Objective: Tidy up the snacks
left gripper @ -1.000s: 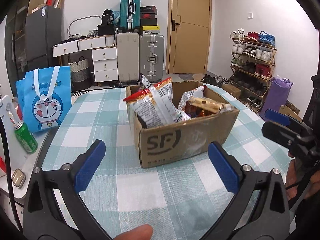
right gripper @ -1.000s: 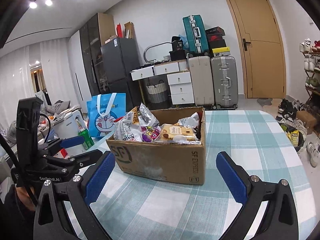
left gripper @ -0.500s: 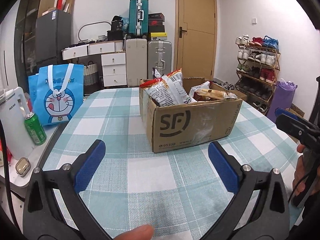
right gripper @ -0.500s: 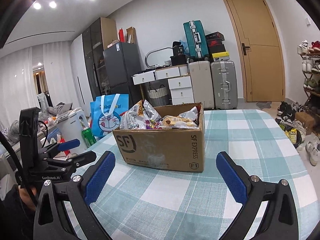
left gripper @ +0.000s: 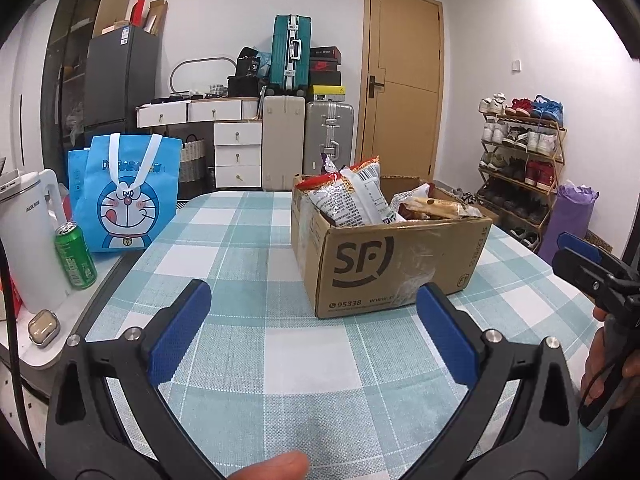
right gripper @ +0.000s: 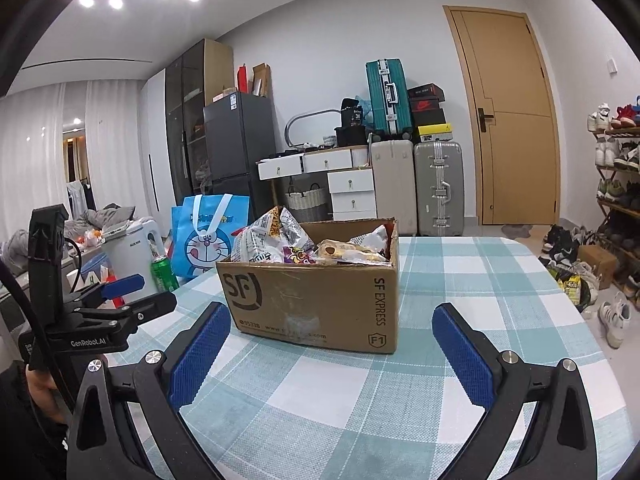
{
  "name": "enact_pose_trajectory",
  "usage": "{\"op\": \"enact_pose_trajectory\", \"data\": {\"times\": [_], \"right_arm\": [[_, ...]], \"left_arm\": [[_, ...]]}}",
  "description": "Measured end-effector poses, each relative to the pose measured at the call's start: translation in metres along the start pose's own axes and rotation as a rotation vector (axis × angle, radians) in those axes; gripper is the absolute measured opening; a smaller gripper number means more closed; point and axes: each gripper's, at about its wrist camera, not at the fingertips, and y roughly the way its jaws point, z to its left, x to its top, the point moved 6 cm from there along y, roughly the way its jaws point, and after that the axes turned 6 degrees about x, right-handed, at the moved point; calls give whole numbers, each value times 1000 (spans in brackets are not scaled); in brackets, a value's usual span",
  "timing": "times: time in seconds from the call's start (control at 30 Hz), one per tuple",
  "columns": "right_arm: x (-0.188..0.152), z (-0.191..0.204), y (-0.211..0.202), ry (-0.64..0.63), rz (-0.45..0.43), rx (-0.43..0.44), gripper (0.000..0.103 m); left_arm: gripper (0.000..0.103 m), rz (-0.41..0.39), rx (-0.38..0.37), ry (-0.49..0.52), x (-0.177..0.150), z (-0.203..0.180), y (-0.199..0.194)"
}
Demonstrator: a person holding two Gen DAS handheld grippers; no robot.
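The table (left gripper: pixel 248 248) is holding a box (left gripper: pixel 396 264) of snacks (left gripper: pixel 352 196). It is sitting straight ahead of my left tongs (left gripper: pixel 312 332) and right tongs (right gripper: pixel 332 344), both spread wide and holding nothing.

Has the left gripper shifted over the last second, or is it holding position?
Yes. The left gripper has dropped lower: in its view the cardboard box now shows less of its top, and the door sits higher. Jaws open.

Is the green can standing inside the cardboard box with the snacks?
No, the green can stands off the table beside the white kettle, apart from the cardboard box.
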Motion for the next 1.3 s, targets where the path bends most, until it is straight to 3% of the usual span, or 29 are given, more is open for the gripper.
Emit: {"op": "enact_pose_trajectory", "data": {"times": [0.23,1.3], "right_arm": [[-1,4,2,-41,3,-50,103],[-2,6,2,-50,-2,-47,103]], "left_arm": [[103,-10,8,5,1,0,-3],[103,-24,8,27,3,-5,-6]]}}
